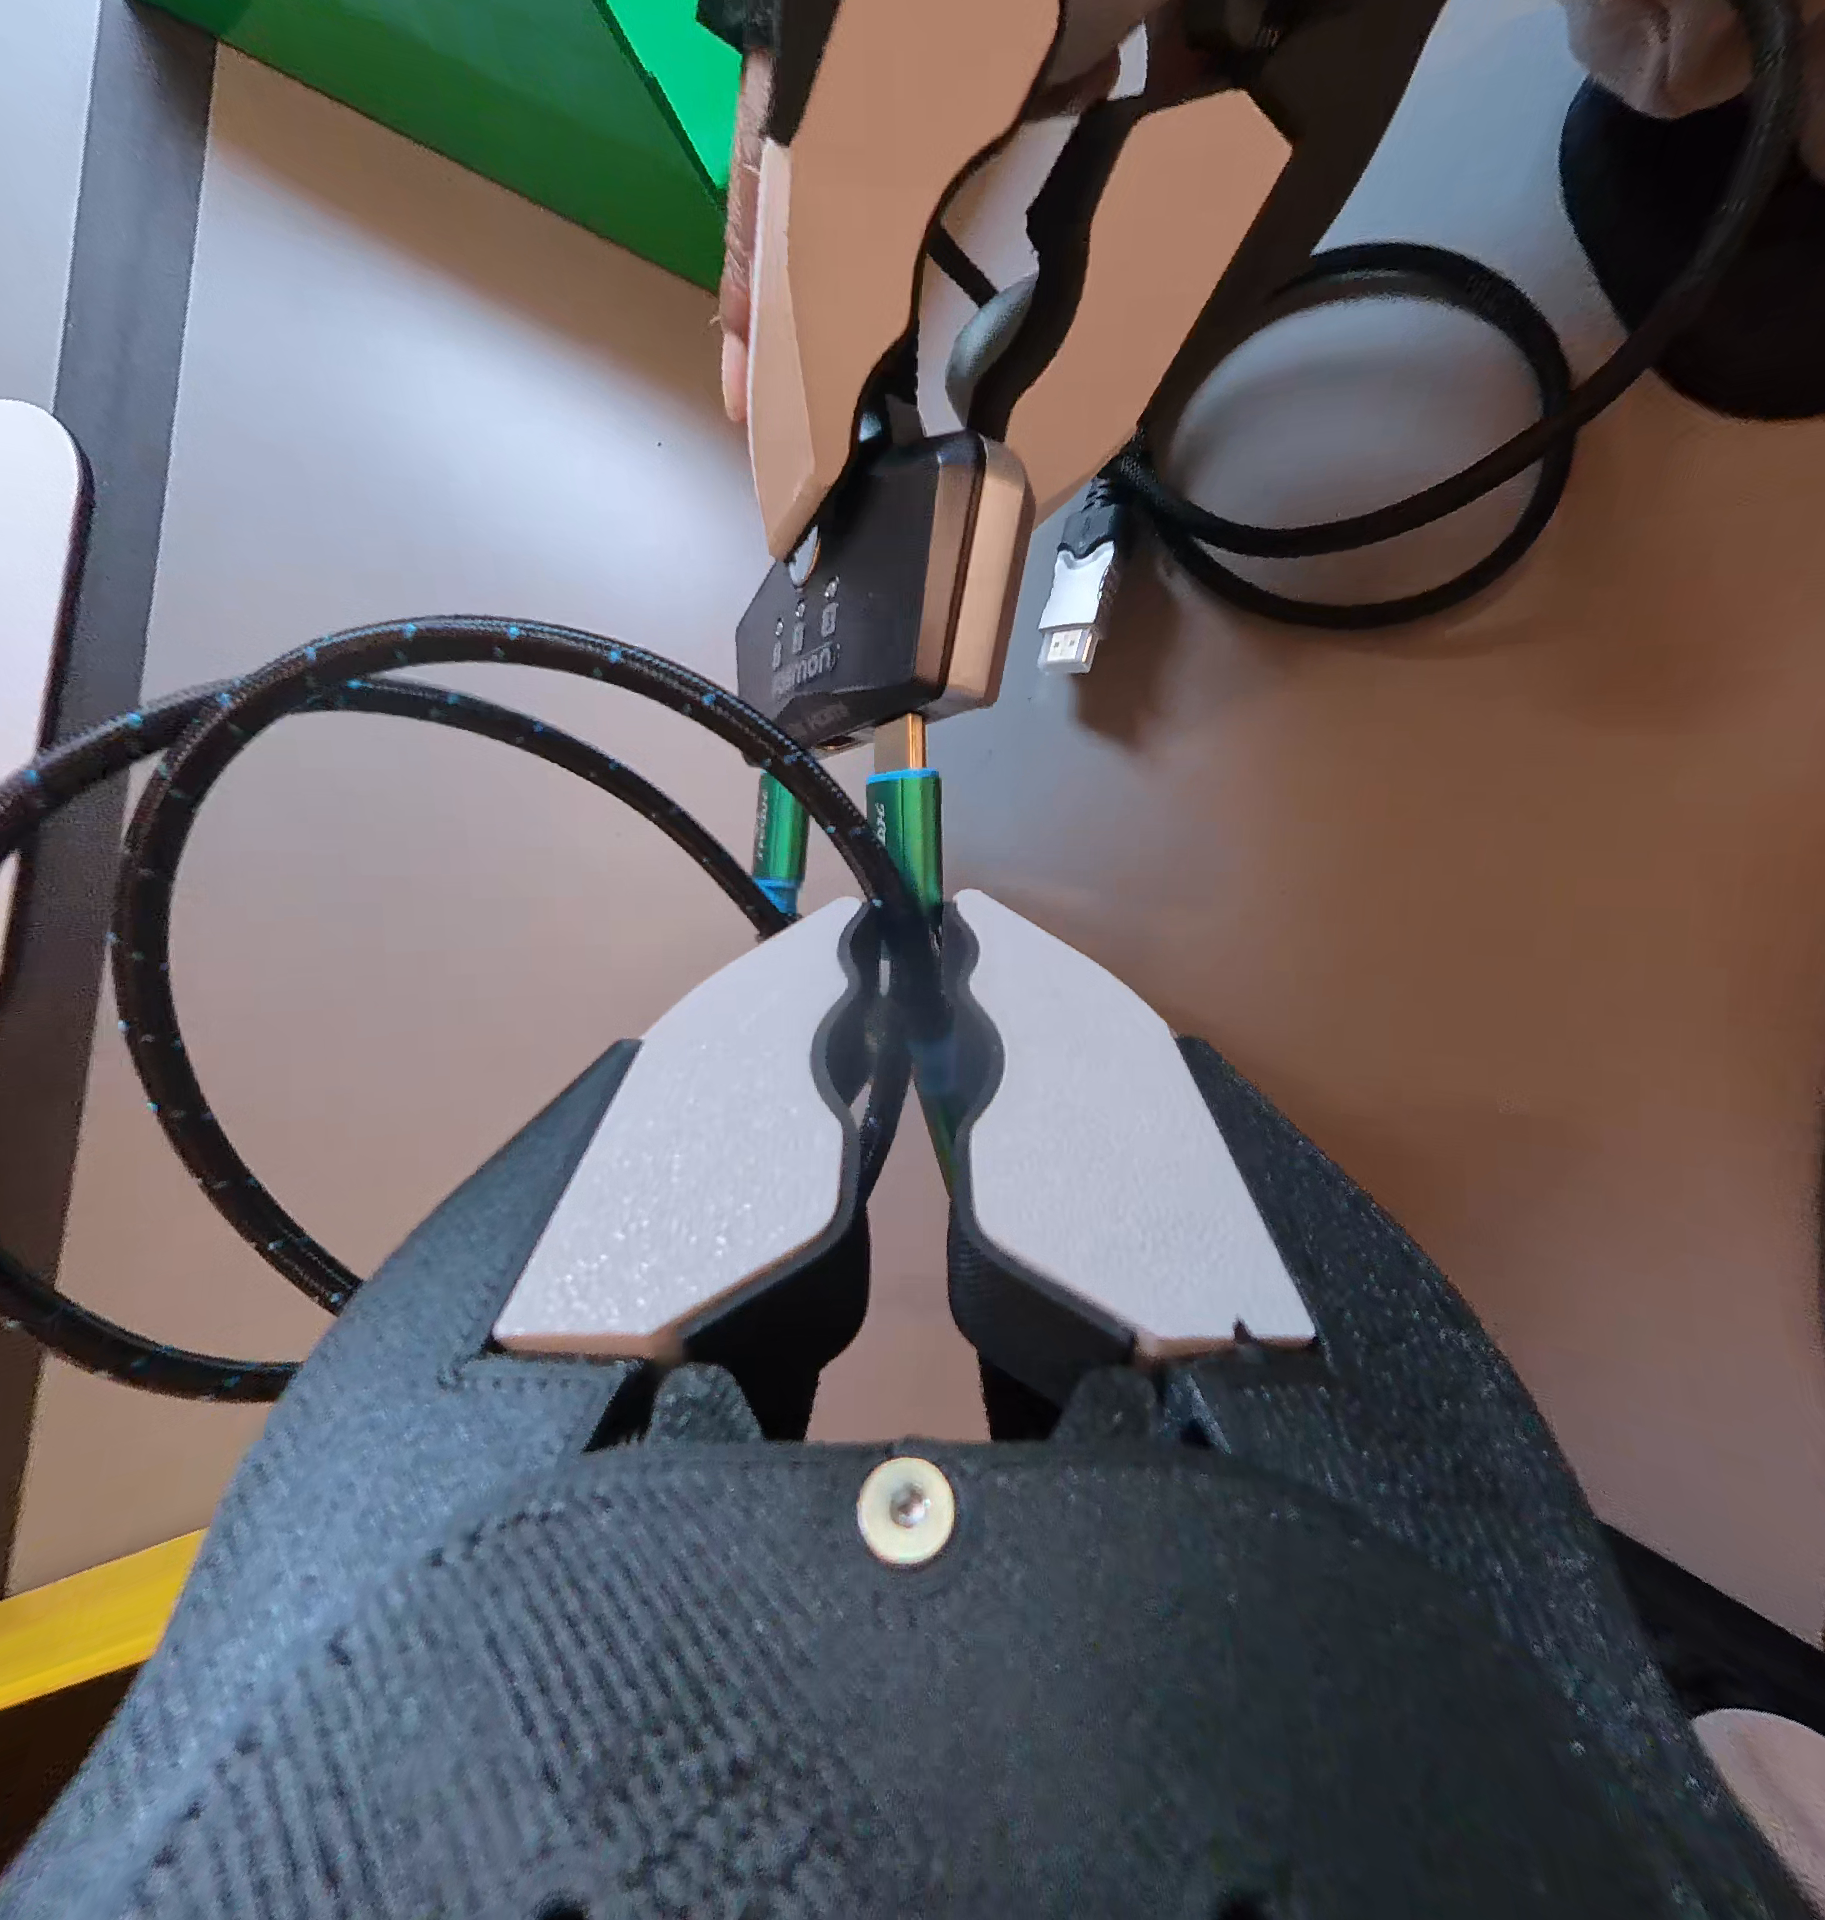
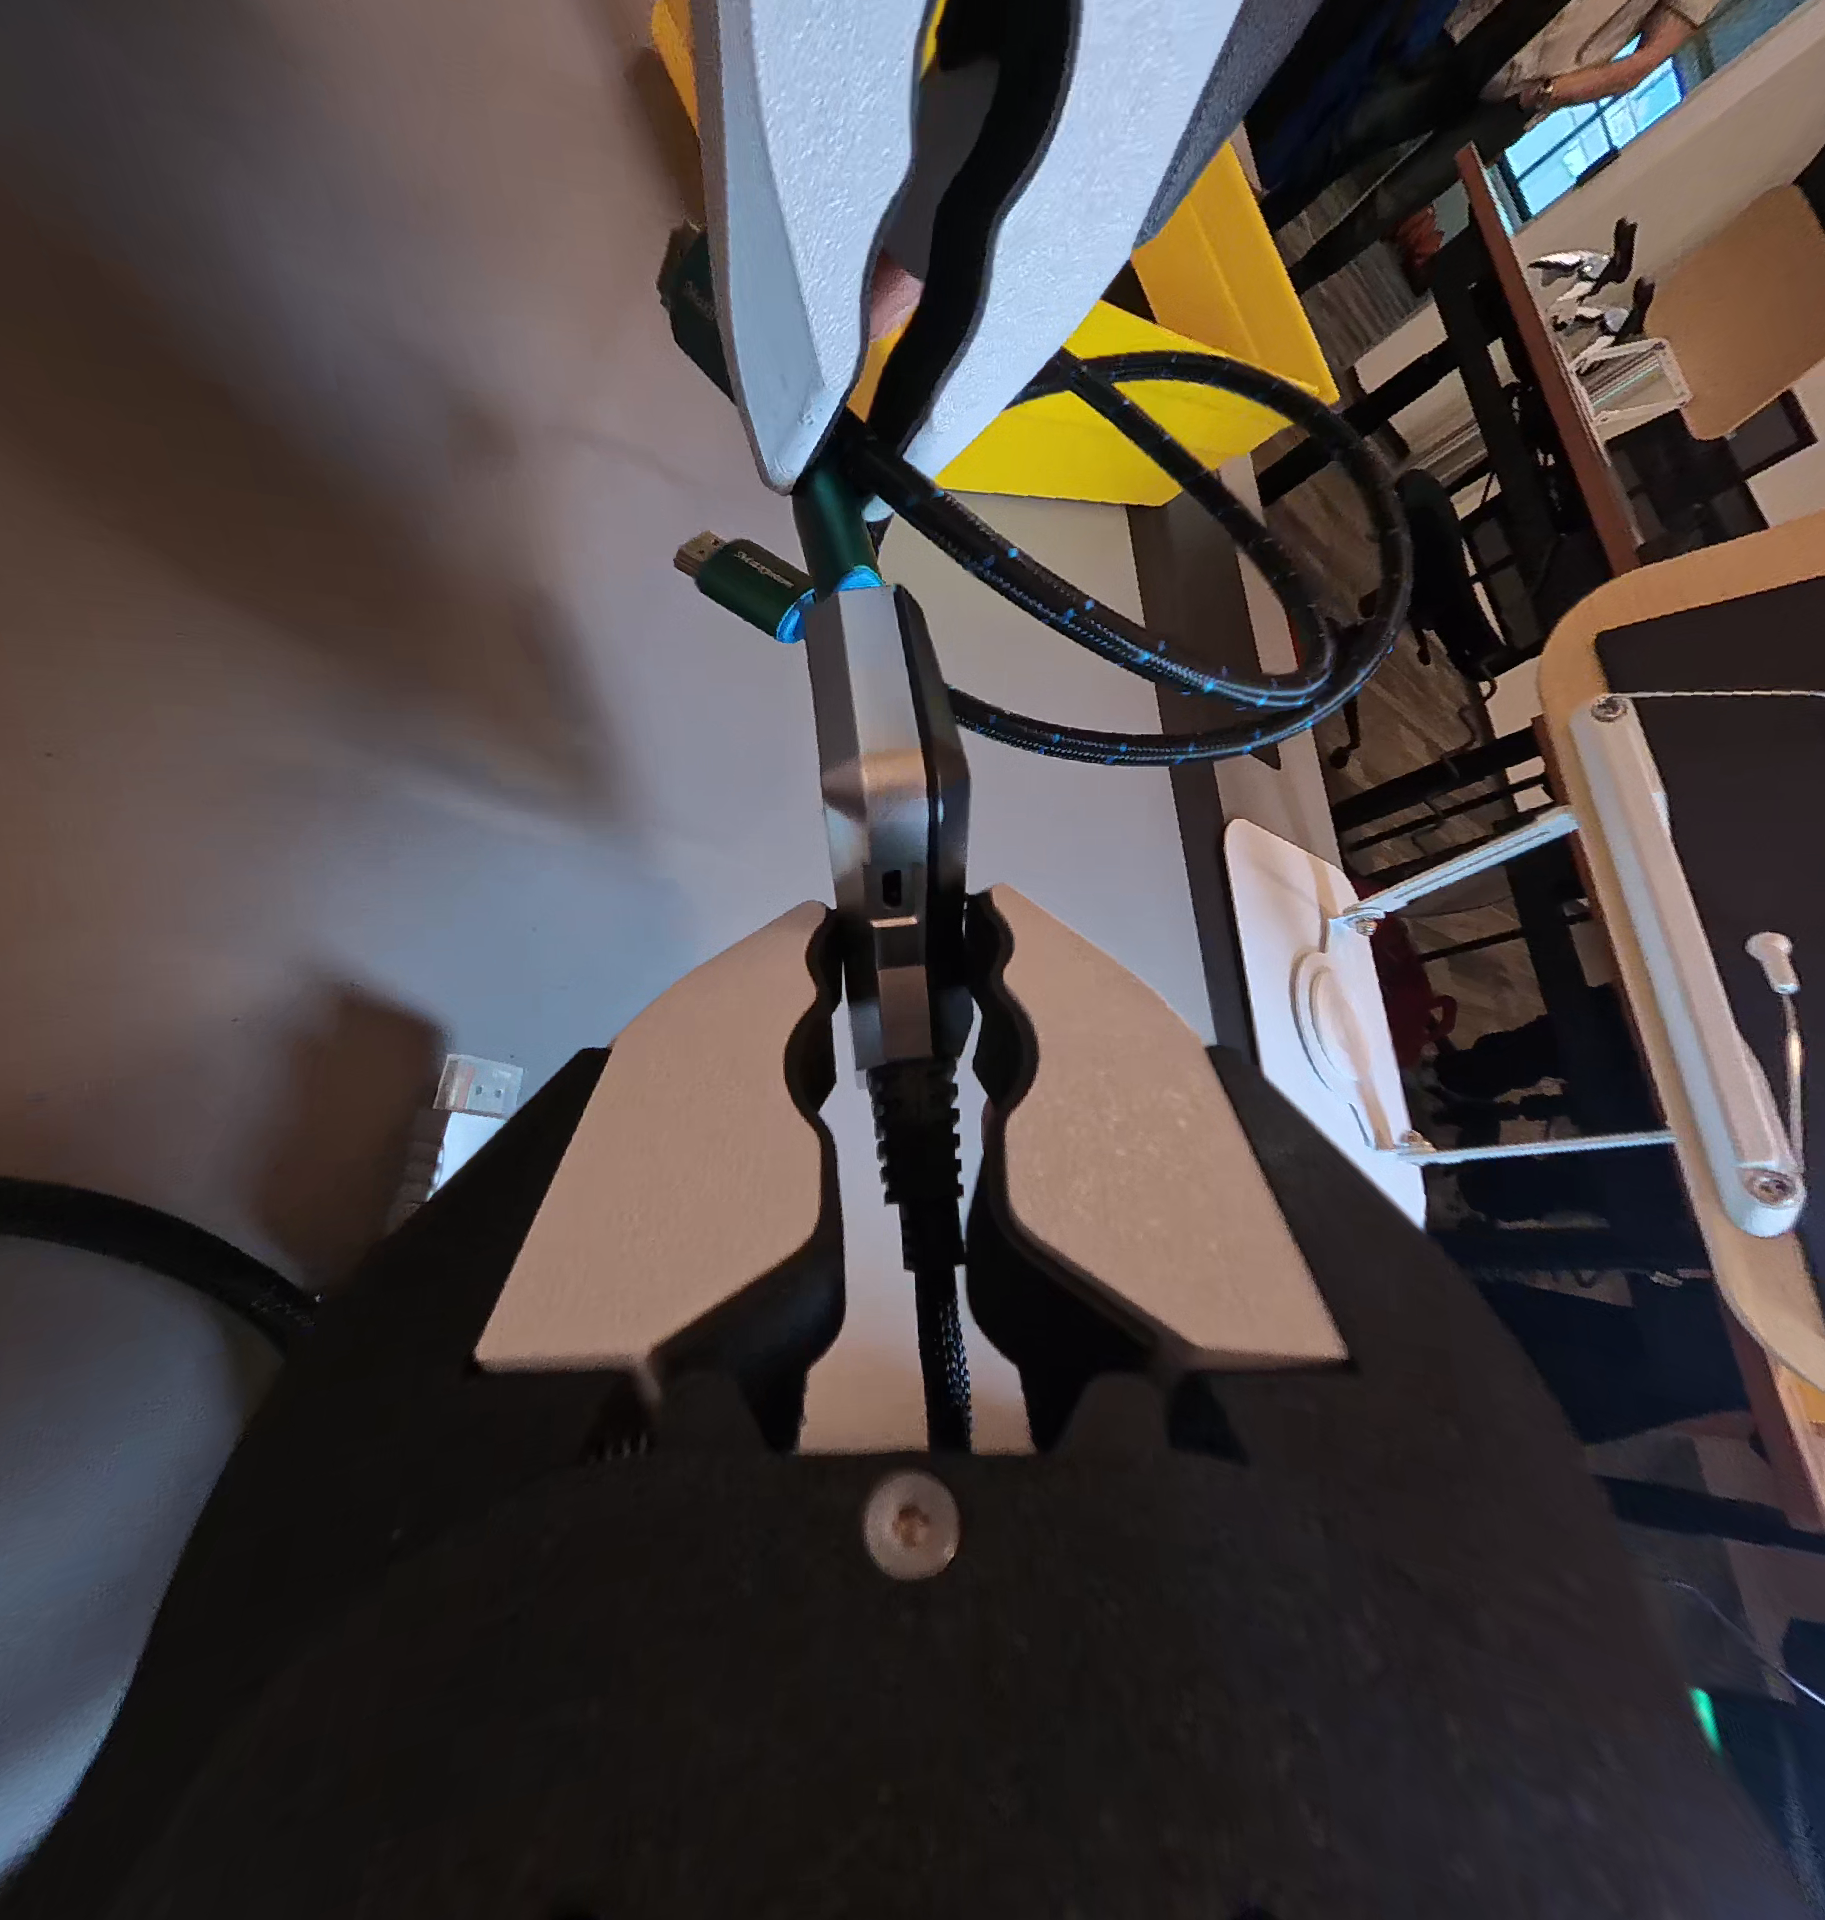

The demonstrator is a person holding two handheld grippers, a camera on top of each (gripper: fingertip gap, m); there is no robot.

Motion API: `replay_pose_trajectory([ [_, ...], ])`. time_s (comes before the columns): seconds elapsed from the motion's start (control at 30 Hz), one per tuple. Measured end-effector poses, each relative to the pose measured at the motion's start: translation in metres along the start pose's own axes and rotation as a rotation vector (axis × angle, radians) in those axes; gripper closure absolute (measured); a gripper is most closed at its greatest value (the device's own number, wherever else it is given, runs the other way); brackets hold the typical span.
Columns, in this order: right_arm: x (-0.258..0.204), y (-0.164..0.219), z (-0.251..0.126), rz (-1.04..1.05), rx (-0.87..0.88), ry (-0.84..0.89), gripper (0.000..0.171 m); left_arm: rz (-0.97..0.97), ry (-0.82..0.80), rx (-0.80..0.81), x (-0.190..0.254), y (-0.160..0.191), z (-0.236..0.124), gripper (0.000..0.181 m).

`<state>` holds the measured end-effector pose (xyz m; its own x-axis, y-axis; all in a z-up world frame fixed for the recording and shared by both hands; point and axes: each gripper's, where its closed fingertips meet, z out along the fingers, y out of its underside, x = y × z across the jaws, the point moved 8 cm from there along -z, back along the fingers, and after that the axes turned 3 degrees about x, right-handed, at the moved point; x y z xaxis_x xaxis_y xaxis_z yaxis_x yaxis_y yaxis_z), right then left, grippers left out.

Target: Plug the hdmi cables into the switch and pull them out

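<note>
My right gripper (image 2: 903, 920) is shut on the black HDMI switch (image 2: 887, 748) and holds it above the table; the switch's own cable (image 2: 939, 1299) runs back between the fingers. My left gripper (image 1: 908, 909) is shut on a green HDMI plug (image 1: 903, 831). Its gold tip is partly inside a port of the switch (image 1: 877, 592), with some gold still showing. In the left wrist view the right gripper (image 1: 903, 457) comes in from above. In the right wrist view the left gripper (image 2: 851, 452) holds the plug (image 2: 830, 530). A second green plug (image 1: 780, 831) (image 2: 742, 577) lies loose on the table.
A silver-and-black HDMI plug (image 1: 1079, 592) on a black cable loop (image 1: 1407, 436) lies to the right. The blue-flecked braided cable (image 1: 264, 727) loops to the left. A green bin (image 1: 534, 104), a yellow bin (image 2: 1147, 416) and the table edge (image 2: 1188, 779) are near. There is about 7 cm between the tips of the two grippers.
</note>
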<state>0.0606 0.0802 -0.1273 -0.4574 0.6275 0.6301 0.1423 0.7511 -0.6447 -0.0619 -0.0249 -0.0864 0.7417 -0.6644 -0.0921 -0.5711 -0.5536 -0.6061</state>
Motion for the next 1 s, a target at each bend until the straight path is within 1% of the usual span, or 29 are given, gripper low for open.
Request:
replay_pose_trajectory([
  [0.13, -0.002, -0.003, 0.002, -0.098, -0.055, 0.037, 0.149, -0.063, 0.068, 0.039, -0.006, 0.004, 0.001, 0.170],
  [0.23, -0.005, -0.004, 0.006, -0.152, -0.092, 0.042, 0.149, -0.077, 0.093, 0.024, -0.008, 0.008, 0.006, 0.170],
  [0.37, -0.005, -0.001, 0.008, -0.115, -0.080, 0.018, 0.149, -0.045, 0.064, -0.032, -0.005, 0.009, 0.012, 0.170],
  [0.43, -0.006, 0.000, 0.009, -0.103, -0.082, 0.008, 0.149, -0.013, 0.015, -0.073, -0.003, 0.008, 0.012, 0.170],
  [0.53, -0.009, 0.001, 0.012, -0.097, -0.094, -0.026, 0.148, 0.066, -0.045, -0.138, 0.006, 0.005, 0.015, 0.170],
  [0.6, -0.010, 0.001, 0.011, -0.086, -0.091, -0.034, 0.148, 0.119, -0.073, -0.151, 0.010, 0.002, 0.014, 0.170],
  [0.73, -0.007, 0.000, 0.005, -0.028, -0.034, -0.046, 0.148, 0.158, -0.055, -0.067, 0.010, -0.003, 0.006, 0.170],
  [0.9, -0.003, -0.003, -0.004, 0.089, 0.073, -0.099, 0.148, 0.151, 0.052, 0.084, 0.008, -0.004, -0.008, 0.170],
  [1.0, -0.001, -0.004, -0.007, 0.156, 0.130, -0.131, 0.148, 0.123, 0.142, 0.185, 0.008, -0.006, -0.014, 0.170],
])
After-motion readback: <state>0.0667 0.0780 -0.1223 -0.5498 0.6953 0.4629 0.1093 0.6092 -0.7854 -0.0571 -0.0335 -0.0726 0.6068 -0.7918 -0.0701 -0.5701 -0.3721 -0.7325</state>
